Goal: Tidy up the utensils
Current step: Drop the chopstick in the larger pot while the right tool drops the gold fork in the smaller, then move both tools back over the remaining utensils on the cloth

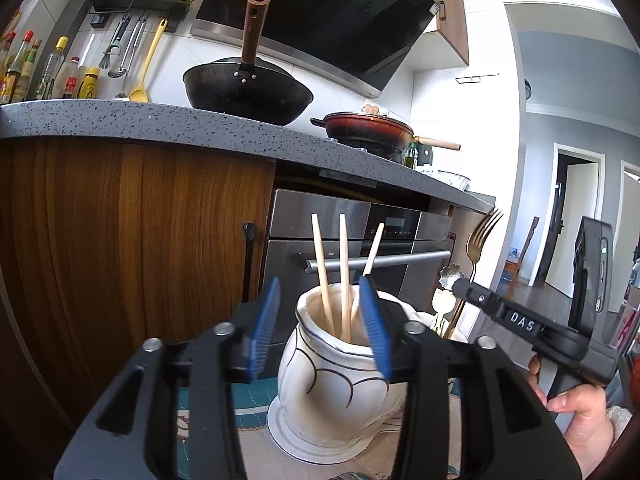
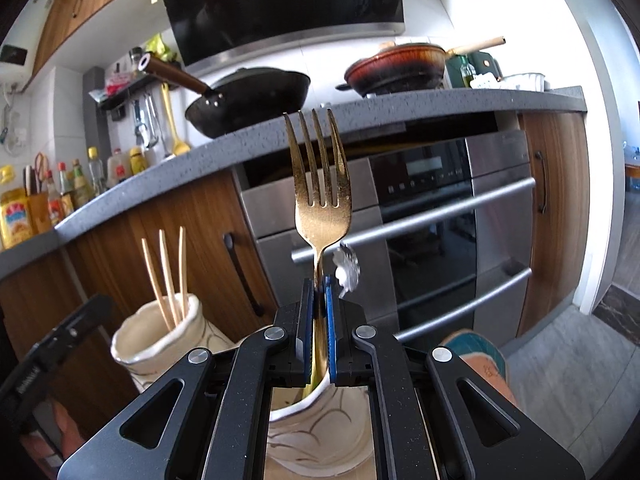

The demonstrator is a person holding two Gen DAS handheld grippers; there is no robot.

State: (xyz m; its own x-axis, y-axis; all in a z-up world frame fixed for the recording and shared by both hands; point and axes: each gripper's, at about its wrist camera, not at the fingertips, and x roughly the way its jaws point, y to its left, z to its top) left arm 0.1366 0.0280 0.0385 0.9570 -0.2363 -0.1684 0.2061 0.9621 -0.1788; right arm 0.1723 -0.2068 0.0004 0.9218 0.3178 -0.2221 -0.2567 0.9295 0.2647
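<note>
While right tongs [image 2: 319, 292] clamp fork [image 2: 322, 184]; left tongs [image 1: 320, 300] gape above jar rim [image 1: 312, 300].

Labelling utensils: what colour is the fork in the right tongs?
Gold fork, slightly speckled; clearest in the right wrist view.

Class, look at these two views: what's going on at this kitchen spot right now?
A person is sorting utensils with two handheld grippers. The right gripper is shut on a gold fork, tines up, its handle reaching down into a second white holder. The left gripper stands open by the rim of a white ceramic jar, gripping nothing; three wooden chopsticks already stand in that jar.
</note>
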